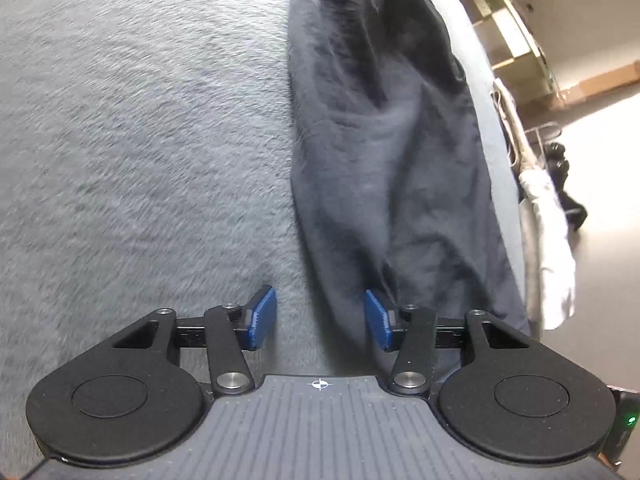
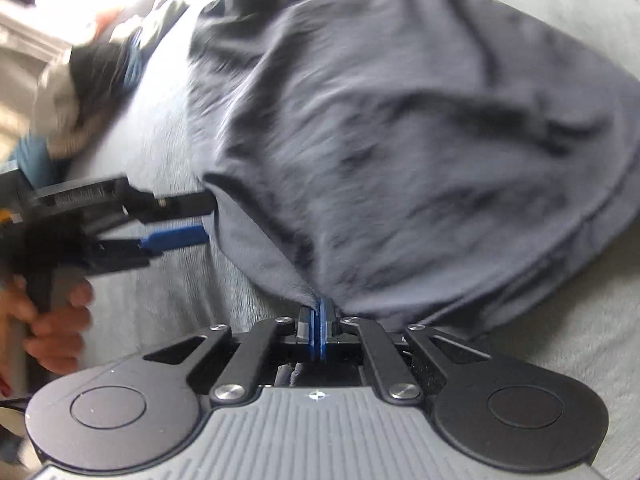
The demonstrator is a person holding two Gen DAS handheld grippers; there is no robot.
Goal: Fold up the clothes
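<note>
Right wrist view shows the right claw [image 2: 319,320] pinched tight on an edge of the dark garment [image 2: 400,140] lying on the grey fleecy blanket [image 1: 140,140], so the half-open, empty left claw [image 1: 320,316] should clamp its near edge before both lift evenly.

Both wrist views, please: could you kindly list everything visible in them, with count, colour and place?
dark garment: one, navy-grey, crumpled on the grey cover.
grey cover: one, fuzzy grey, beneath the garment.
pale cloth: one, off-white, at the cover's right edge in the left wrist view.
shelving: one, light wood, background.
left gripper: one, black with blue pads, open at the garment's edge.
right gripper: one, same colours, shut on a garment edge.
hand: one, holding the left gripper's handle.
</note>
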